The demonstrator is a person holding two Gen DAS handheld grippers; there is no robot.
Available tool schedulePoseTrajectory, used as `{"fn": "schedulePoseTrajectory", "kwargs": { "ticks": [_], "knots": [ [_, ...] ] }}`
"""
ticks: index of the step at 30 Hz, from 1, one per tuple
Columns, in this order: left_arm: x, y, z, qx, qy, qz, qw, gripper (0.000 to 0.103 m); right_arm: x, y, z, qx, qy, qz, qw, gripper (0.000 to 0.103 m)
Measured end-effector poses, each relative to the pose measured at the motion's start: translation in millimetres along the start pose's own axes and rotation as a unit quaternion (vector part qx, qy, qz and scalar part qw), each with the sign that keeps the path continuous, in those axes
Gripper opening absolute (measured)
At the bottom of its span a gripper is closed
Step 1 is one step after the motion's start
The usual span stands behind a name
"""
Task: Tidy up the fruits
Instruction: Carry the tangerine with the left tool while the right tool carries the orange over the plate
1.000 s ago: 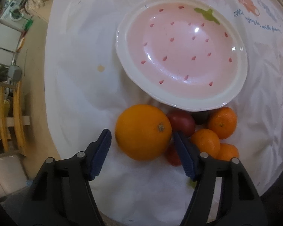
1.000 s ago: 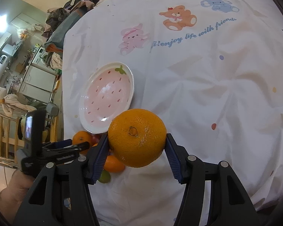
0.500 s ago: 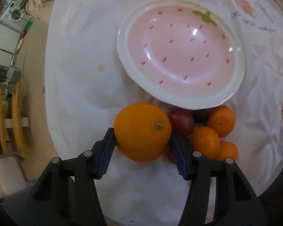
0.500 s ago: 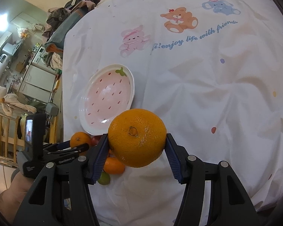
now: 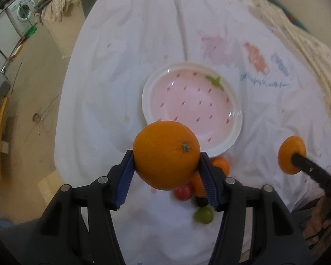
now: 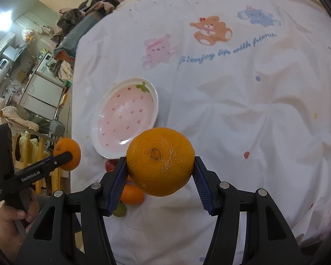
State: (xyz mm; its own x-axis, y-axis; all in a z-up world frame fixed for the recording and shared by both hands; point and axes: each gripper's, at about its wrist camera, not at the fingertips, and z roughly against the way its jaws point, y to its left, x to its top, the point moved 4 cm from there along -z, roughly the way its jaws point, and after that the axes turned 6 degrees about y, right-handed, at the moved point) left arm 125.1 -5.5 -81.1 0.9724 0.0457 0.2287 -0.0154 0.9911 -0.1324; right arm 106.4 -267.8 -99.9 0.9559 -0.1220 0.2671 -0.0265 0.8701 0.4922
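Observation:
My left gripper (image 5: 166,170) is shut on a large orange (image 5: 166,154) and holds it in the air above the white cloth, in front of the pink strawberry-shaped plate (image 5: 193,108). My right gripper (image 6: 160,172) is shut on a second large orange (image 6: 160,160), also lifted. In the right wrist view the left gripper (image 6: 66,154) shows from the side with its orange (image 6: 68,153). In the left wrist view the right gripper's orange (image 5: 291,158) is at the right. Small fruit lies below the plate: tangerines (image 5: 220,164), a red tomato (image 5: 183,192), a green fruit (image 5: 203,214).
The round table's white cloth (image 6: 242,110) carries bear prints and blue lettering. The table edge drops off at the left toward the floor (image 5: 33,110). A person's hand (image 6: 13,218) grips the left tool's handle. Household clutter and a washing machine (image 5: 19,15) stand beyond.
The left jaws went from open around the orange on the cloth to shut on it, then lifted it off the cloth. The right gripper kept its orange nearly still.

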Motion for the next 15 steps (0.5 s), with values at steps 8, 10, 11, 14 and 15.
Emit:
{"fn": "schedulePoseTrajectory", "kwargs": {
  "ticks": [8,10,11,14,15],
  "knots": [
    [39.3,-10.9,2.3,-0.017,-0.016,-0.028,0.9993,0.053,48.5,28.0,2.9,0.010,-0.002,0.036,0.999,0.061],
    [52.7,-12.7,-3.0,-0.024,-0.018,-0.032,0.9991,0.053,65.3,32.5,-1.1,0.009,-0.003,0.044,0.999,0.061],
    [58.9,-13.5,-5.7,-0.024,-0.020,-0.034,0.9989,0.053,72.8,34.2,-3.9,0.007,-0.002,0.046,0.999,0.061],
    [73.9,-11.1,-12.4,-0.030,-0.020,-0.028,0.9990,0.053,92.5,39.7,-9.9,0.007,-0.001,0.046,0.999,0.061],
    [77.3,-9.0,-13.4,-0.035,-0.019,-0.024,0.9989,0.053,98.8,42.8,-10.2,0.006,-0.001,0.046,0.999,0.061]
  ]
}}
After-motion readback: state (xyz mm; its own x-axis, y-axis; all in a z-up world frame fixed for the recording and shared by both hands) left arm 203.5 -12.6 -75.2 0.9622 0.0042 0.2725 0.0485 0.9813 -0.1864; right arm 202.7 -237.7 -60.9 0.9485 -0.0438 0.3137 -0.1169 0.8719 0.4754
